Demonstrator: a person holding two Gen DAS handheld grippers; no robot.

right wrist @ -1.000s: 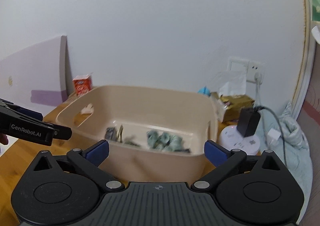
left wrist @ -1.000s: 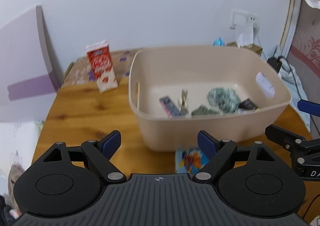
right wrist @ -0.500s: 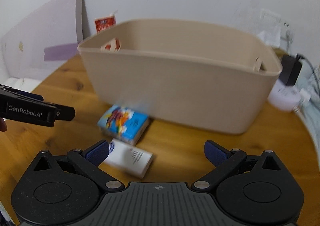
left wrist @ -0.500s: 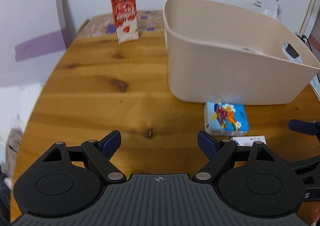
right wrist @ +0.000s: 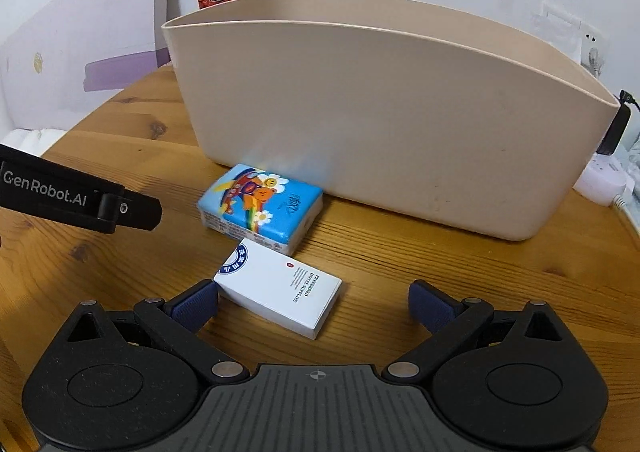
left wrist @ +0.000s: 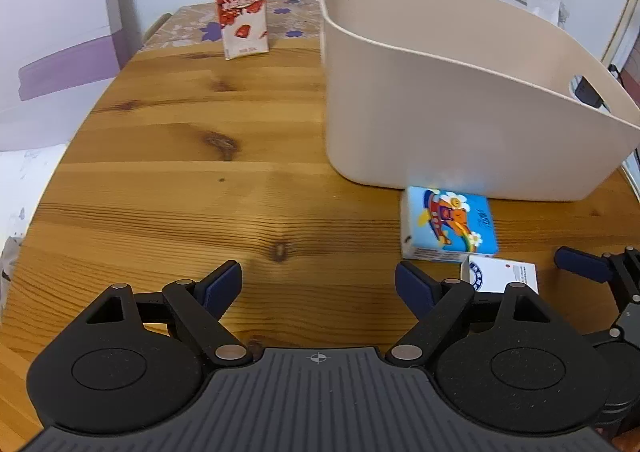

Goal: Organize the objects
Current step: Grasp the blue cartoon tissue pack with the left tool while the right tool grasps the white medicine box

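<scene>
Boxes and packs make up the job: a white box (right wrist: 280,290) lies flat on the wooden table (left wrist: 180,180) just in front of the beige bin (right wrist: 380,112), touching or nearly touching a blue tissue pack (right wrist: 260,206) that sits against the bin's near wall. A red milk carton (left wrist: 242,6) stands upright far off at the table's back edge, left of the bin. The right gripper (right wrist: 312,304) is spread wide and holds nothing; the white box lies between its fingers, close to the left one, which may already be touching the box's near corner. The left gripper (left wrist: 318,284) is also wide open and empty, hovering over bare wood to the left of the two packs. The likely next step is closing on the white box and lifting it into the bin. Because the box sits skewed and off-centre between the fingers, closing now could spin it or push it into the tissue pack rather than clamp it. A shallow grip could let it slip on the lift, and the bin's tall wall could catch the box if it is carried too low.
</scene>
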